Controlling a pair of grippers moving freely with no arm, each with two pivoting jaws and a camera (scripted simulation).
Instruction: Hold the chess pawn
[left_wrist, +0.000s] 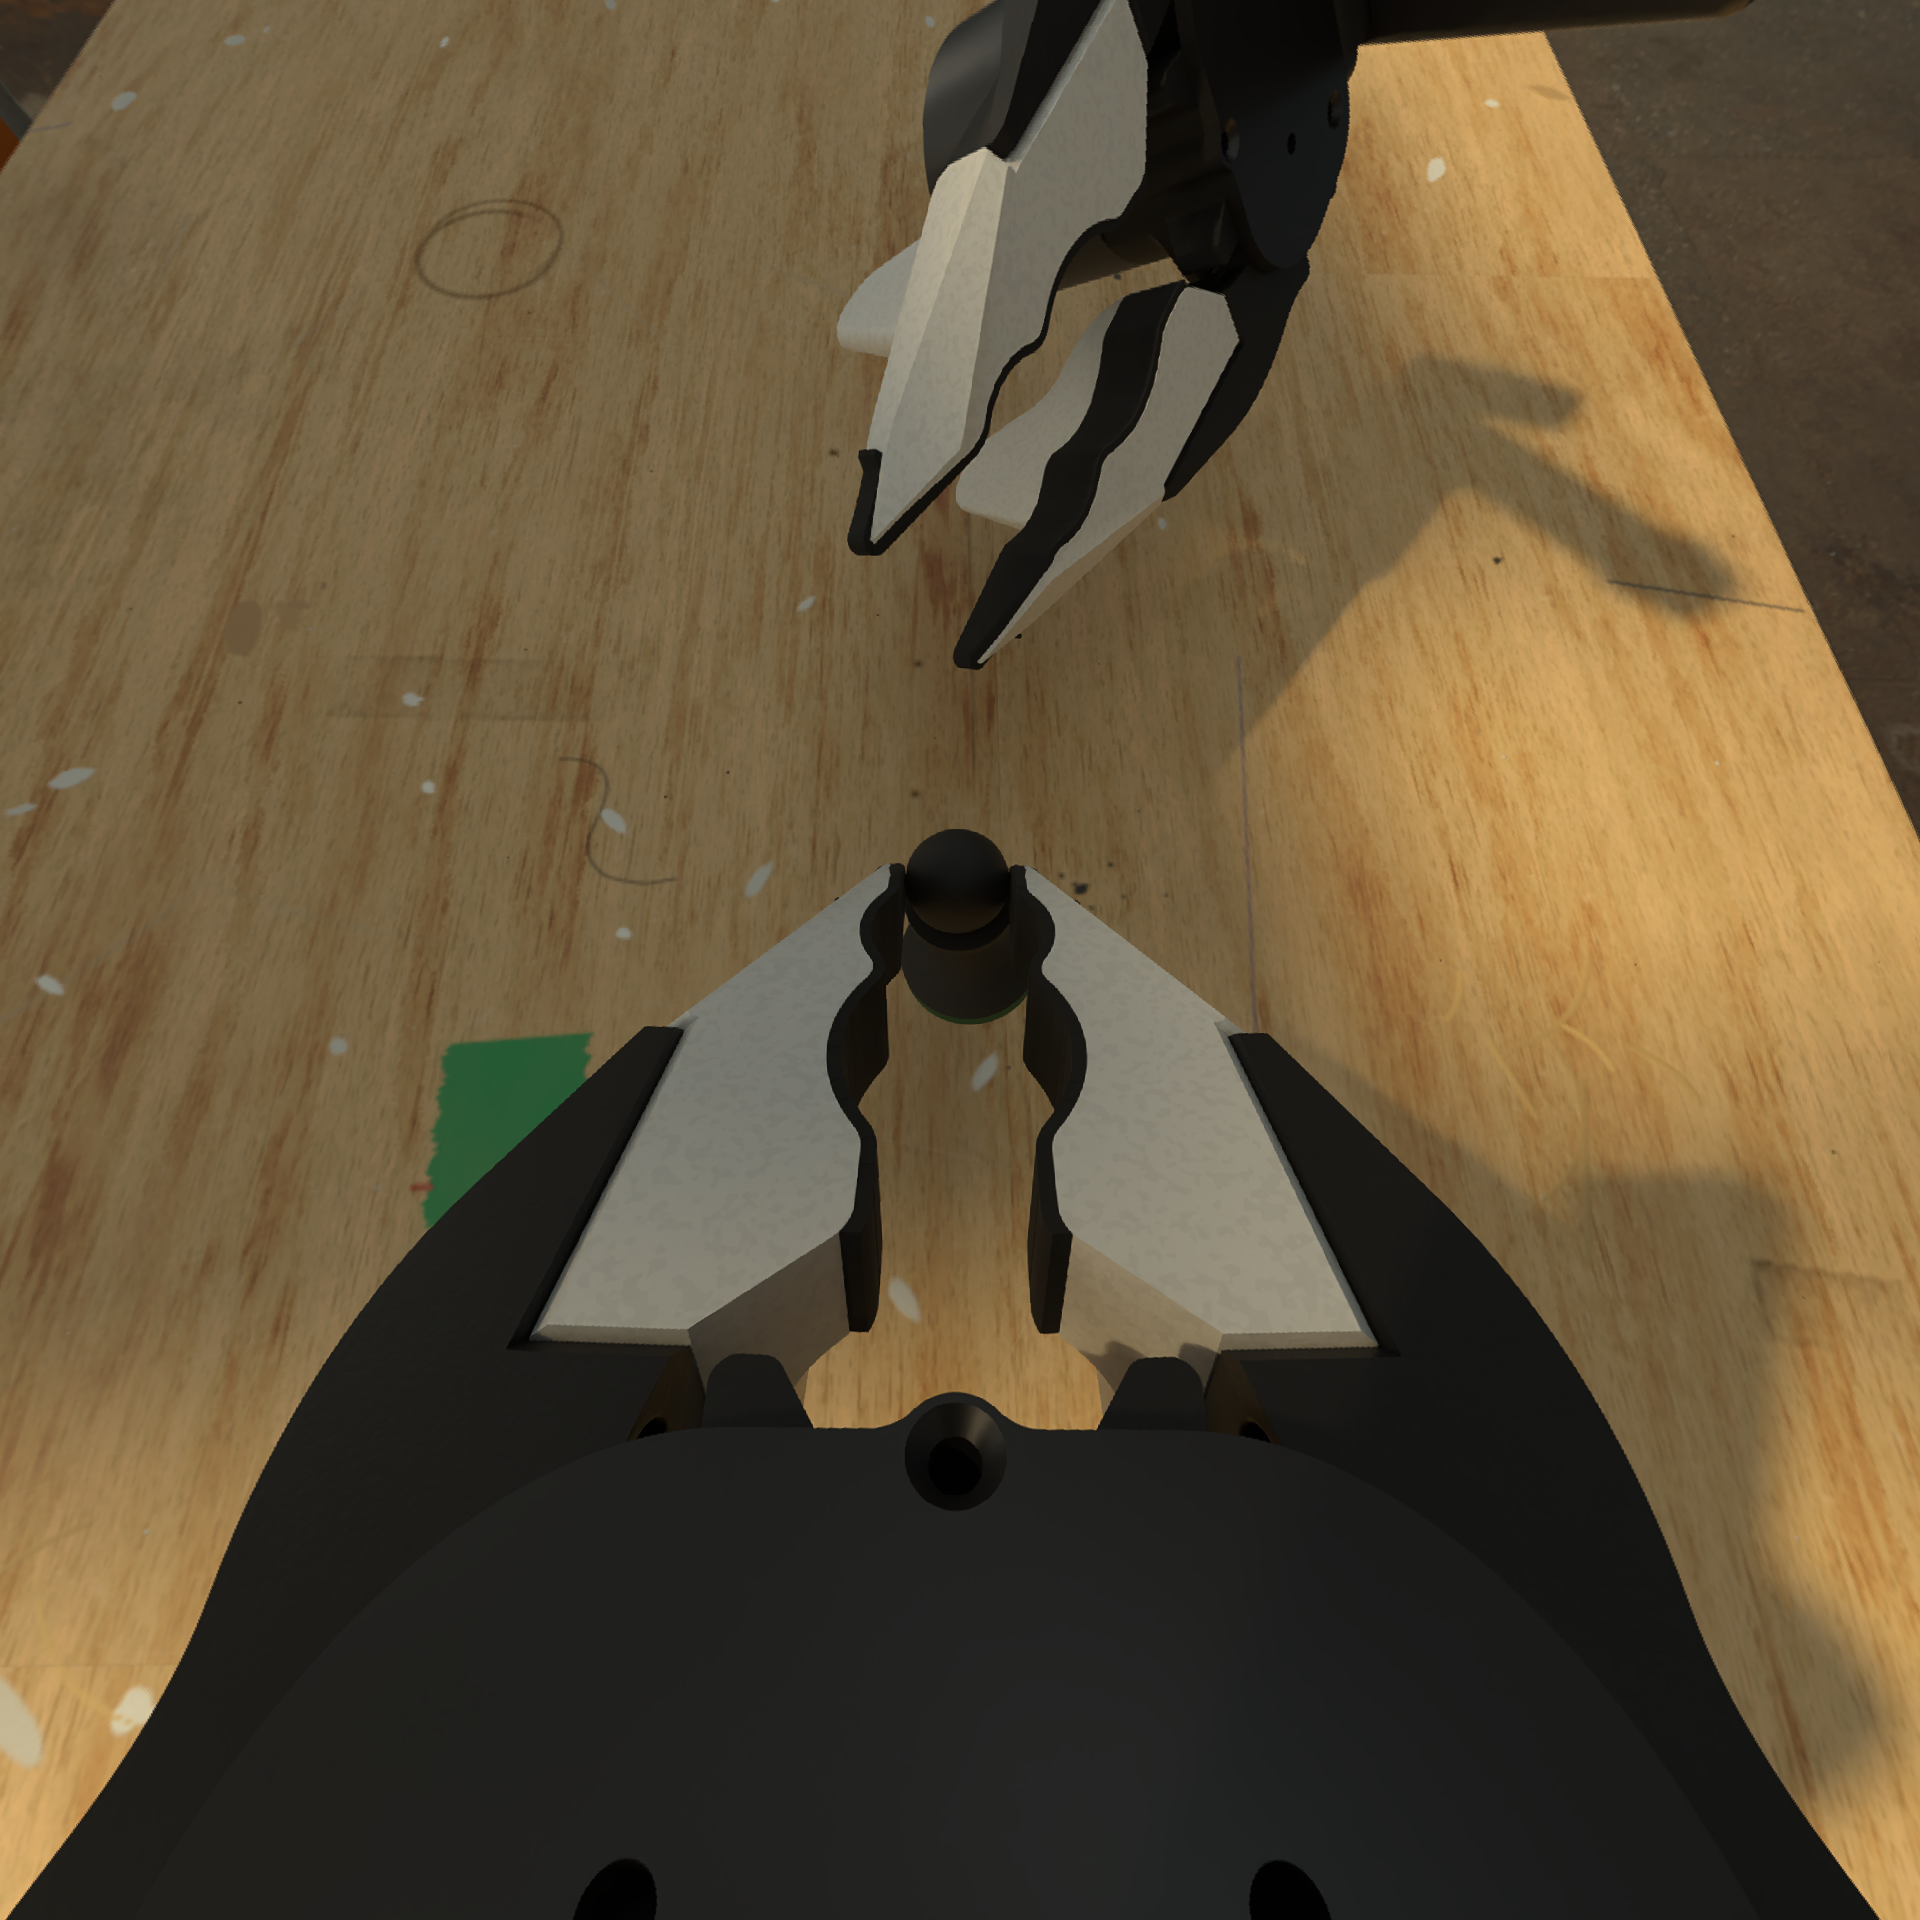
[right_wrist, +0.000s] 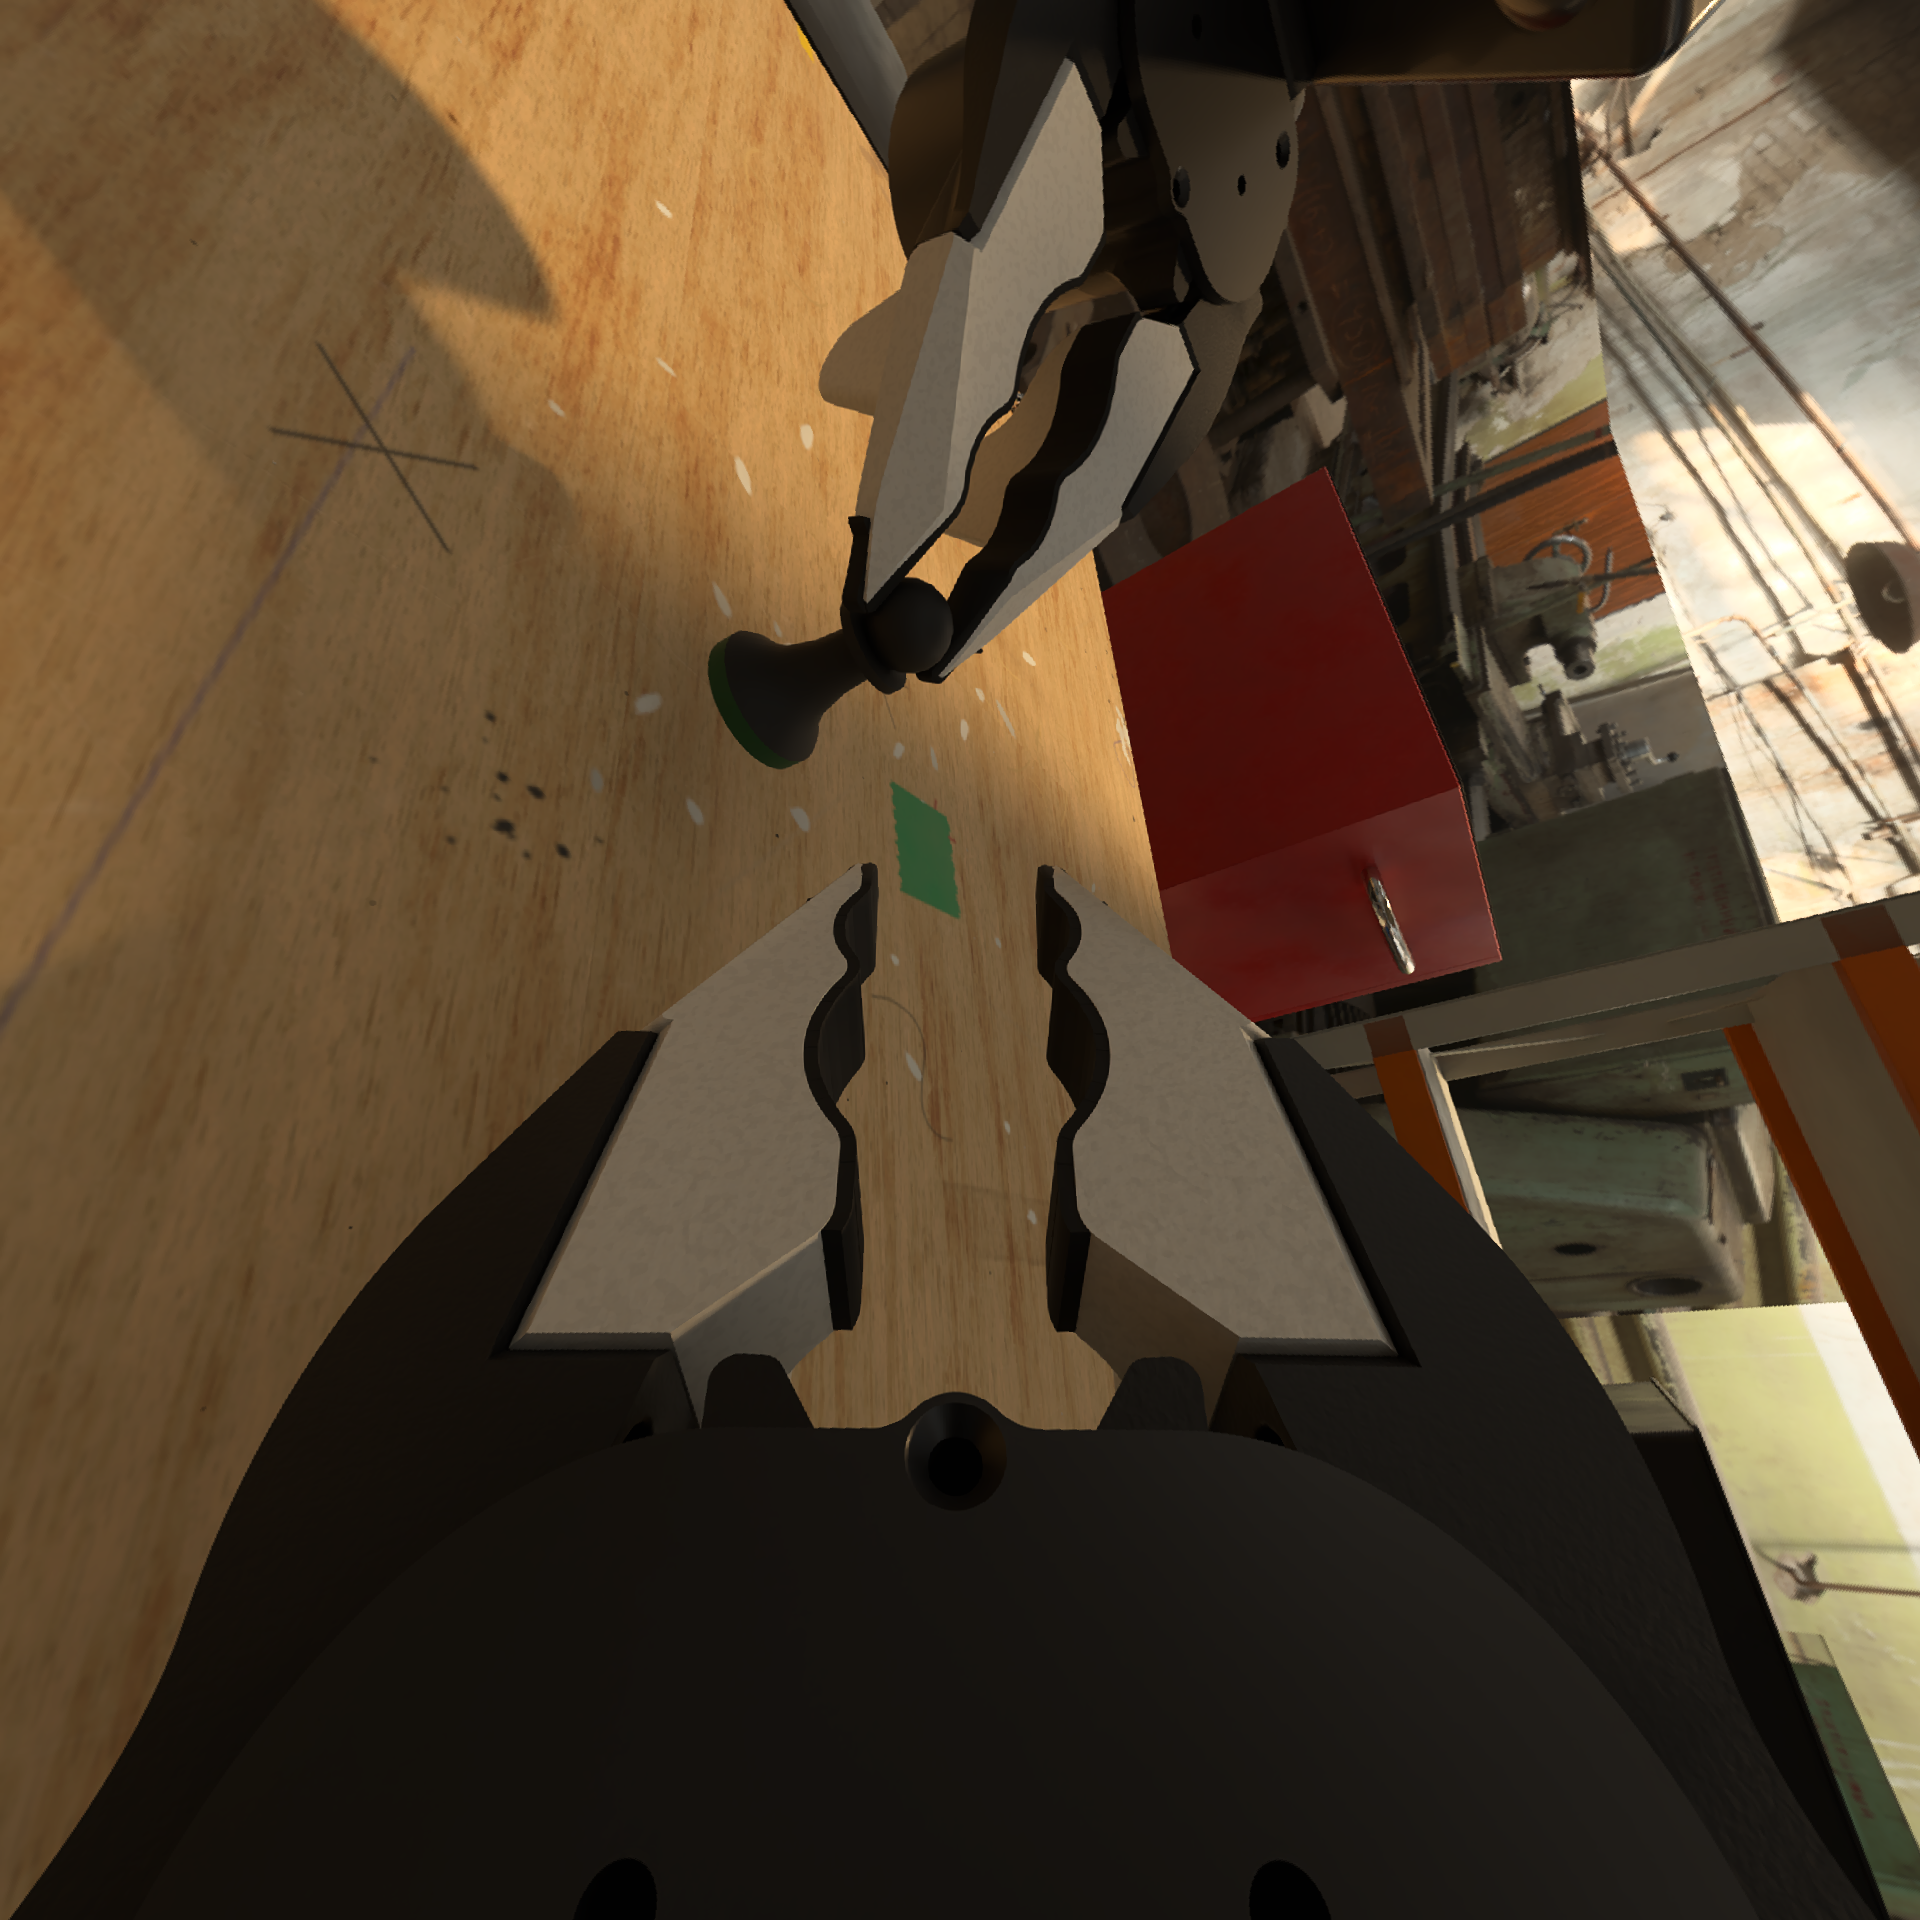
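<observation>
Chess pawn (right_wrist: 821, 675) was black, with a round ball head, a narrow collar, a waisted stem and a flared base edged in green underneath. In the right wrist view it hung clear of the wooden table (right_wrist: 312, 831), tilted, base swung toward the table and head uppermost in the grip. In the left wrist view the pawn (left_wrist: 956, 925) was seen nearly end-on, head forward, base hidden behind it.

Left gripper (left_wrist: 956, 883) was clamped on the pawn, its fingertips (left_wrist: 883, 904) pinching the head and collar from both sides; the scalloped inner pads further back stood apart with nothing between them.

Right gripper (right_wrist: 956, 883) had its jaws parted, a plain gap between the tips, holding and touching nothing. It sat near the pawn but apart from it, tips angled down toward the table.

Also noted: green tape patch (right_wrist: 925, 852) on the table, red box (right_wrist: 1288, 748) past the table edge.
</observation>
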